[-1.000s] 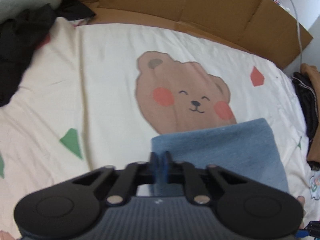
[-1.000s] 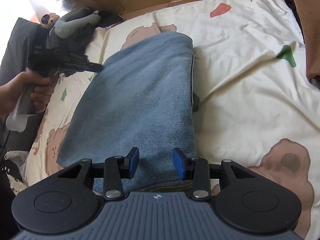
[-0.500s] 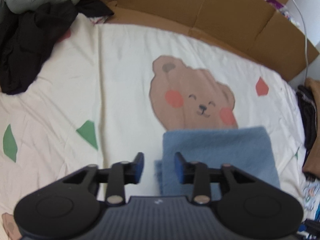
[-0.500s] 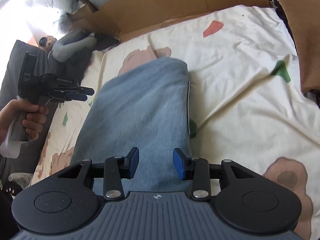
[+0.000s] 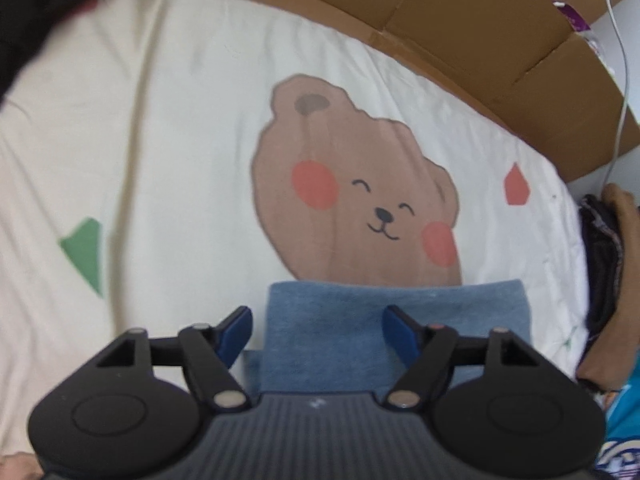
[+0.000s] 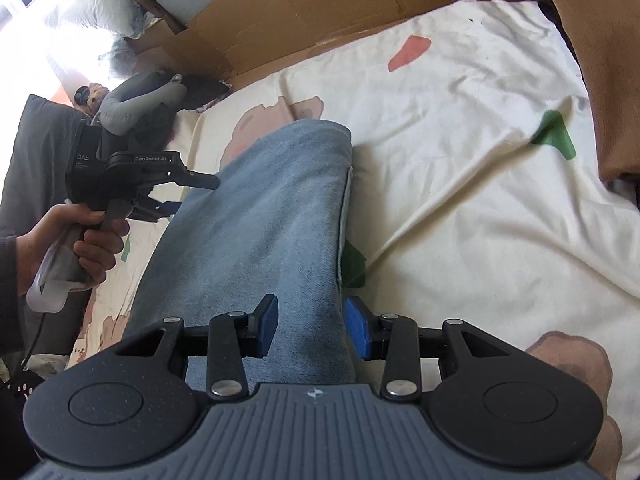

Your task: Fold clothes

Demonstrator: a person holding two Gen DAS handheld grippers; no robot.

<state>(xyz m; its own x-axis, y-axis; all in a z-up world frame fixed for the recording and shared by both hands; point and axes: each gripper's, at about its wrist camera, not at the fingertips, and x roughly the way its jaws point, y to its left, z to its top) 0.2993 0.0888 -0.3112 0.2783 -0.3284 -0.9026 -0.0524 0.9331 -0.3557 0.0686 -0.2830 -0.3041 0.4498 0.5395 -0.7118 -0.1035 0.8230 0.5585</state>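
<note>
1. Left wrist view: the left gripper (image 5: 317, 330) hovers over the near end of the folded blue denim garment (image 5: 396, 320), its blue-padded fingers (image 5: 236, 330) spread wide and holding nothing.
2. The garment lies flat on the cream bedsheet printed with a brown bear (image 5: 160, 140), its far edge straight and just overlapping the bear's chin. Bare sheet runs wide to the left and beyond the bear, up to the brown cardboard wall (image 5: 460, 20).
3. A dark pile of clothes (image 5: 604, 260) crowds the right edge (the whole view is soft with blur).
4. Right wrist view: the right gripper (image 6: 310, 326) sits low over the same garment (image 6: 260, 232), fingers (image 6: 358, 326) parted around its near right edge without closing on it.
5. The denim forms a long smooth rectangle with a rounded fold at the far end; its near end is hidden under the gripper body.
6. At left a hand (image 6: 76, 248) holds the left gripper (image 6: 188, 192) beside the garment's edge; open sheet (image 6: 480, 160) lies to the right.
</note>
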